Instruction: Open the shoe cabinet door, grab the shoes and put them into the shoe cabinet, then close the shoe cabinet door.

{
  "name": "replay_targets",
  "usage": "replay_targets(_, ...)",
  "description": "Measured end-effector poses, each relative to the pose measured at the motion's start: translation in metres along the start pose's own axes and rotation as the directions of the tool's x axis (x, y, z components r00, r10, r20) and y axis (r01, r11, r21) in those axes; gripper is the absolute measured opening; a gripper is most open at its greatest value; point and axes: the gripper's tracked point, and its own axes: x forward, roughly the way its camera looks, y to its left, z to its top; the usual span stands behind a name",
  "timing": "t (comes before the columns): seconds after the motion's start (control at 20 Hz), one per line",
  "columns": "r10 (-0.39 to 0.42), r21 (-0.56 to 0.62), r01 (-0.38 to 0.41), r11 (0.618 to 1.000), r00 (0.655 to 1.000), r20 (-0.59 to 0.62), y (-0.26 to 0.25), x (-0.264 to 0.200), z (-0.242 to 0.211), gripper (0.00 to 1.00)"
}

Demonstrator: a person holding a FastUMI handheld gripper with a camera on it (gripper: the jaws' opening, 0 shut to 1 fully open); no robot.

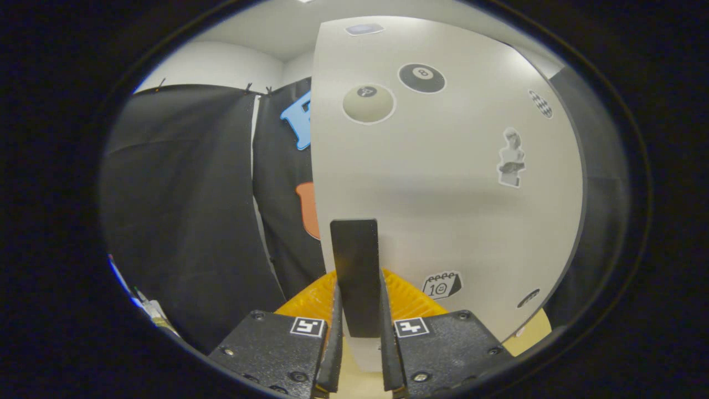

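The gripper (pixel 359 310) clamps both fingers on the flat black rectangular handle (pixel 355 266) of the white sticker-dotted shoe cabinet door (pixel 443 194), apparently to swing it.

My one camera rides on my claw (pixel 359 310) and looks forward along its two fingers, which flank a dark handle (pixel 355 274). It sits very close to the white cabinet door (pixel 443 183), facing it squarely; the booth's black cloth lies toward nine o'clock.
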Motion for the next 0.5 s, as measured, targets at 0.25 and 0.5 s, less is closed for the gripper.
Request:
replay_targets(0.25,0.083,0.008,-0.083,0.997,0.996,-0.041,-0.006,-0.015,-0.005,0.33)
replay_targets(0.5,0.131,-0.004,-0.131,0.991,0.99,-0.049,-0.009,-0.041,-0.008,0.33)
